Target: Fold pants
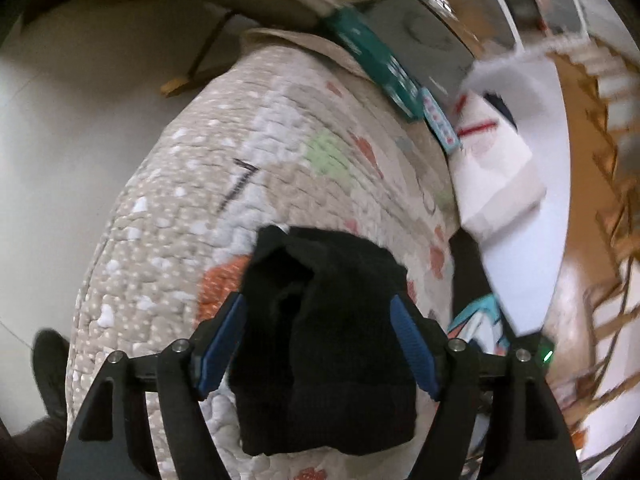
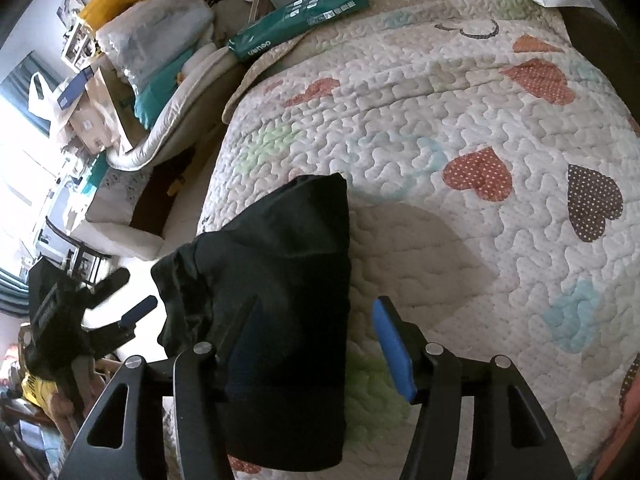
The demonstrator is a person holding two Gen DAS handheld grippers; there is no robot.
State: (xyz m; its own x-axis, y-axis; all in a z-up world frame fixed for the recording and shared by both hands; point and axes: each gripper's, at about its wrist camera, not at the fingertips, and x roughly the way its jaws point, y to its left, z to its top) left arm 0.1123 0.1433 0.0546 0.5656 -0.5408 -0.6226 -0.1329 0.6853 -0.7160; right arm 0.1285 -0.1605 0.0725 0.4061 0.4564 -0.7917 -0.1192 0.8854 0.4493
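Black pants [image 1: 320, 340] lie folded on the quilt [image 1: 168, 216] at 6 o'clock. Left tool [image 1: 320, 316] and right tool [image 2: 316, 320] both stand apart, straddling the fabric without clamping it.

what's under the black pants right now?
The black pants lie folded on the heart-print quilt, which shows all around them. Whatever sits directly beneath the fabric is covered. Both grippers, left and right, are open.

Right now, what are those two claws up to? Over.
Left gripper open, straddling the black pants. Right gripper open over the same bundle, which lies folded on the quilt. Nothing in the way.
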